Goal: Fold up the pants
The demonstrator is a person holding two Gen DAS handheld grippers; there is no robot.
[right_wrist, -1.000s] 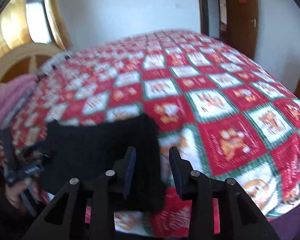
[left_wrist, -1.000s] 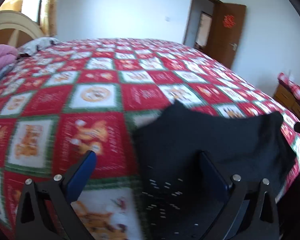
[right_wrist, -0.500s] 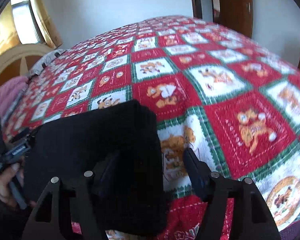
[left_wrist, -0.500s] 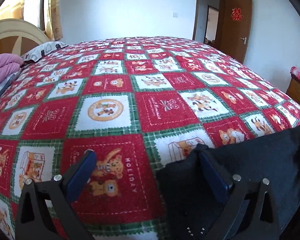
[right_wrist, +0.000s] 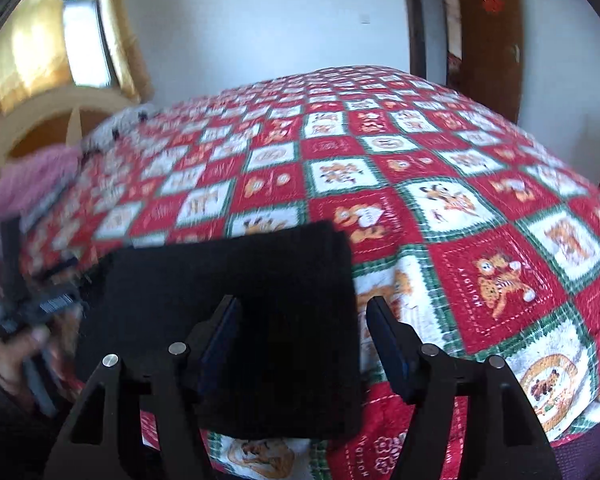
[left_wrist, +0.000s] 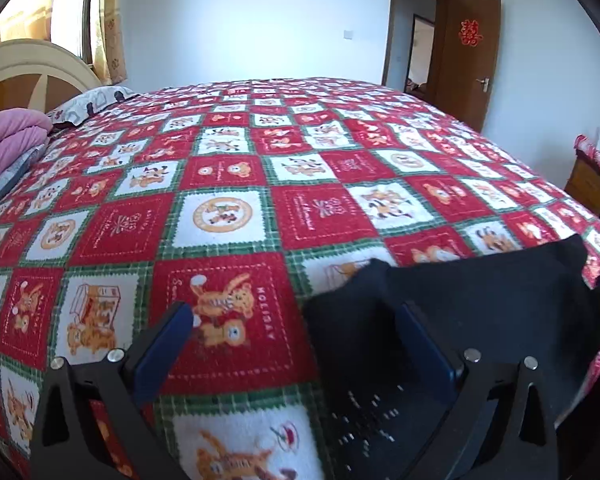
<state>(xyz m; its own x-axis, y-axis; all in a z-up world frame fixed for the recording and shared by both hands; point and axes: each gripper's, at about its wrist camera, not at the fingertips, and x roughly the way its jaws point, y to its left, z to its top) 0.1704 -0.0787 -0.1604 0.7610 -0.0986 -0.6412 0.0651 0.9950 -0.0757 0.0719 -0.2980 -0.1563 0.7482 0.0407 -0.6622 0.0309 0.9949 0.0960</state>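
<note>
Black folded fabric pants [right_wrist: 236, 304] now released flat on red patchwork bedspread [left_wrist: 236, 184], both grippers' fingers [left_wrist: 164, 344] spread apart, fold seemingly finished.

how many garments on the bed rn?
1. The folded black pants lie on the quilt at the bed's near edge, between the open jaws of both grippers. Pink bedding by the headboard is piled up; it may hide something.

Black gripper frames [left_wrist: 296, 316], silver screws [left_wrist: 471, 355], blue pads [right_wrist: 388, 344].
</note>
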